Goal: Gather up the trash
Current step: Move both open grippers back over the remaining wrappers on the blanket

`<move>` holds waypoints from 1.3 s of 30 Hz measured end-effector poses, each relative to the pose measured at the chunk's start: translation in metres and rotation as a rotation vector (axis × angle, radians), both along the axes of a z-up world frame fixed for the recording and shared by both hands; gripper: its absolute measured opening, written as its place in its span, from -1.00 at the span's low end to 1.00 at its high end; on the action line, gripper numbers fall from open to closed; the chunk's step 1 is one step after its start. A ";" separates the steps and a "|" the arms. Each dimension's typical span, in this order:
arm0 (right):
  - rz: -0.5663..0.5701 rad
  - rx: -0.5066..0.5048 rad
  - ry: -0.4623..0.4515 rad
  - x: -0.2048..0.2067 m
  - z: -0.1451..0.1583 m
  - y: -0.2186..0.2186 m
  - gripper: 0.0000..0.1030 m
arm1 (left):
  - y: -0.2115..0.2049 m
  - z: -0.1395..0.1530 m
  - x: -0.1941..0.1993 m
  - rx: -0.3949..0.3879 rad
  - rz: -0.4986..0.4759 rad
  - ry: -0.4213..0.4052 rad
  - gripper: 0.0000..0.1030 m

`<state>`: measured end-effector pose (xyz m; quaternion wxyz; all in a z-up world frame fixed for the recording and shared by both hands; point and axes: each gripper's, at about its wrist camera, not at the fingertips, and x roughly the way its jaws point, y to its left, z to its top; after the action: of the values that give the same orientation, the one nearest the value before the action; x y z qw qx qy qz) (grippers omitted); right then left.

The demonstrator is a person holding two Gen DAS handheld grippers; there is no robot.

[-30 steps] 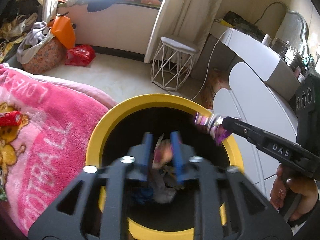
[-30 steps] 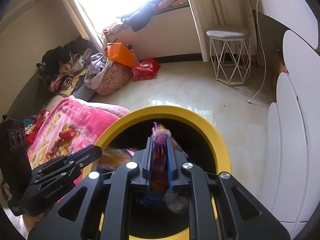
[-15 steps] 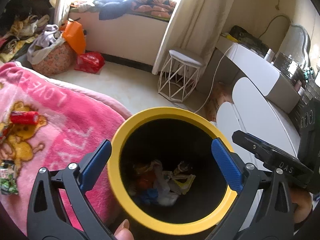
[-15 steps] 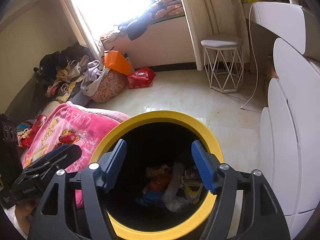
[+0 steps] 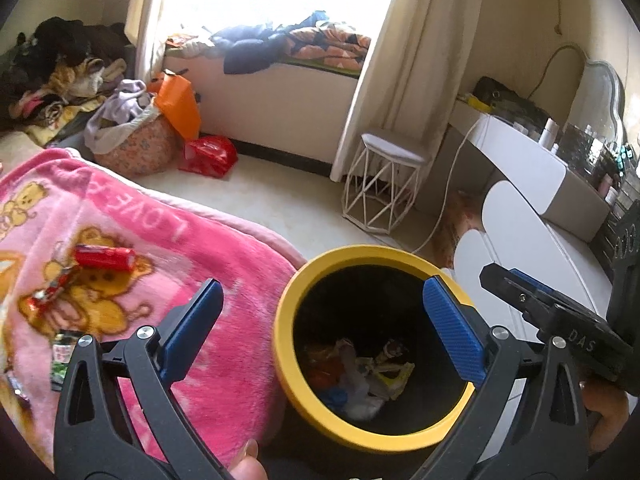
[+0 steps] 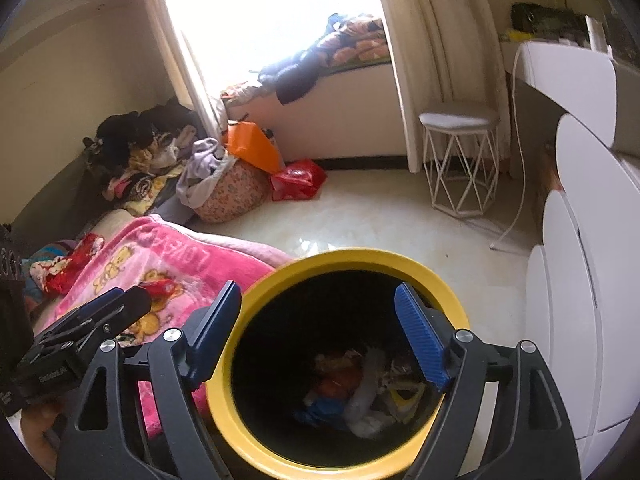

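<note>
A black bin with a yellow rim (image 5: 308, 292) (image 6: 280, 280) stands beside the bed, with crumpled wrappers (image 5: 360, 376) (image 6: 360, 384) at its bottom. My left gripper (image 5: 320, 316) is open and empty above the bin's left rim and the blanket edge. My right gripper (image 6: 318, 320) is open and empty over the bin mouth. On the pink blanket (image 5: 120, 220) lie a red wrapper (image 5: 105, 258), a smaller red-and-yellow wrapper (image 5: 50, 292) and a green packet (image 5: 62, 354).
A white wire stool (image 5: 388, 184) (image 6: 460, 160) stands on the floor past the bin. White drawers and a dressing table (image 5: 540, 184) (image 6: 580, 280) line the right. A laundry basket (image 5: 132, 144), orange bag and red bag (image 5: 208, 154) sit near the window bench.
Both grippers were shut on wrappers over the bin a second ago. Both have opened and the wrappers dropped into the bin. Both have since lifted back, the left one toward the blanket.
</note>
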<state>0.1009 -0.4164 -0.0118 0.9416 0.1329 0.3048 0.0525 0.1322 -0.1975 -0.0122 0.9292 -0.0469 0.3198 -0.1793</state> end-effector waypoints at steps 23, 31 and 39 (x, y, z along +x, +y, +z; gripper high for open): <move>0.168 -0.031 -0.100 0.004 0.026 0.096 0.63 | 0.098 0.029 -0.030 0.011 0.241 -0.135 0.79; 0.244 -0.044 -0.099 0.017 0.025 0.136 0.64 | 0.133 0.029 -0.035 0.027 0.333 -0.150 0.79; 0.342 -0.065 -0.081 0.028 0.018 0.181 0.64 | 0.173 0.025 -0.041 0.044 0.416 -0.149 0.79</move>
<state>0.1293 -0.2351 0.0058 0.9342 0.0463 0.2864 0.2075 0.0908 -0.0247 0.0126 0.9680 -0.0782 0.2375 0.0205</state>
